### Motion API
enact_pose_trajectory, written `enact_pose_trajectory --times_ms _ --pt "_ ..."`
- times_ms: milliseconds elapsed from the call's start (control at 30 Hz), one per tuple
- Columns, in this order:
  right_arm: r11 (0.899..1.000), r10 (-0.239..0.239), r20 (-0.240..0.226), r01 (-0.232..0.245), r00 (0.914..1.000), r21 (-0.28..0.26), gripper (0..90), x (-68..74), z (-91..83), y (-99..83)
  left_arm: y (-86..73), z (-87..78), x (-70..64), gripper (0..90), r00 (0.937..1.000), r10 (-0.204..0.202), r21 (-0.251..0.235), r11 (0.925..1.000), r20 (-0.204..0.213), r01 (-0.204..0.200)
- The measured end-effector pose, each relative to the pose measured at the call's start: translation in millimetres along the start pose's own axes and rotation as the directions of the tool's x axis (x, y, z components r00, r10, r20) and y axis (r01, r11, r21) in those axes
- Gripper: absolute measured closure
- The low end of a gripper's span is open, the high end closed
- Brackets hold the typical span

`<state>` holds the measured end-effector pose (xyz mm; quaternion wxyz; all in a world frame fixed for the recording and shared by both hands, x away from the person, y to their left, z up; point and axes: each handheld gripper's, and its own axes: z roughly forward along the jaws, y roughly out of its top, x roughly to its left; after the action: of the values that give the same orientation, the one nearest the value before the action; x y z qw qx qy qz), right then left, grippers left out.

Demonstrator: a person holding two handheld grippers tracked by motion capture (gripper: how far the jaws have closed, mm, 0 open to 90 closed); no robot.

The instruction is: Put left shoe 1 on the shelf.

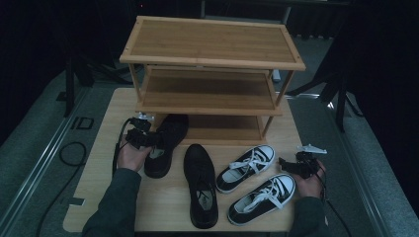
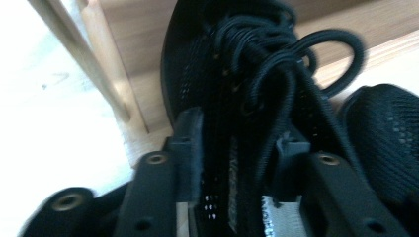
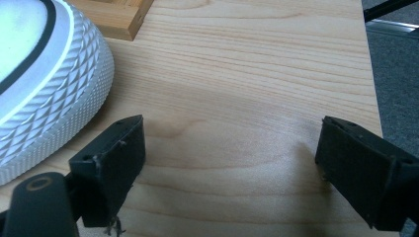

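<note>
Black shoe clamped at tongue by left gripper, toe entering rack; next, slide inward. Right gripper spread, idle.

Black mesh shoe, laced, sole down on desk, toe pointing into bottom tier of wooden rack, heel toward the person. Left tongs clamp its tongue/collar area; in the left gripper view the black laces loop up just past the pads.
</note>
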<state>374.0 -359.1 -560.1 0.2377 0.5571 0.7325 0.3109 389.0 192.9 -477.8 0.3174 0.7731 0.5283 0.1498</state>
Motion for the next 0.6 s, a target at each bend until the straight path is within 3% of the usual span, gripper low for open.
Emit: enact_pose_trajectory --times_ms 267,533,600 --pt "1.000 0.000 0.000 0.000 1.0000 0.000 11.8 0.0 0.0 0.0 -1.3 -13.3 0.7 53.3 0.9996 0.020 -0.027 0.9994 0.018 -0.019" --pt "1.000 0.000 0.000 0.000 1.0000 0.000 11.8 0.0 0.0 0.0 -4.4 -23.4 -0.2 53.6 0.9983 0.035 -0.034 0.9989 0.047 -0.033" --pt "1.000 0.000 0.000 0.000 1.0000 0.000 11.8 0.0 0.0 0.0 -5.4 -27.8 -0.2 56.0 0.9965 0.034 -0.037 0.9988 0.076 -0.032"
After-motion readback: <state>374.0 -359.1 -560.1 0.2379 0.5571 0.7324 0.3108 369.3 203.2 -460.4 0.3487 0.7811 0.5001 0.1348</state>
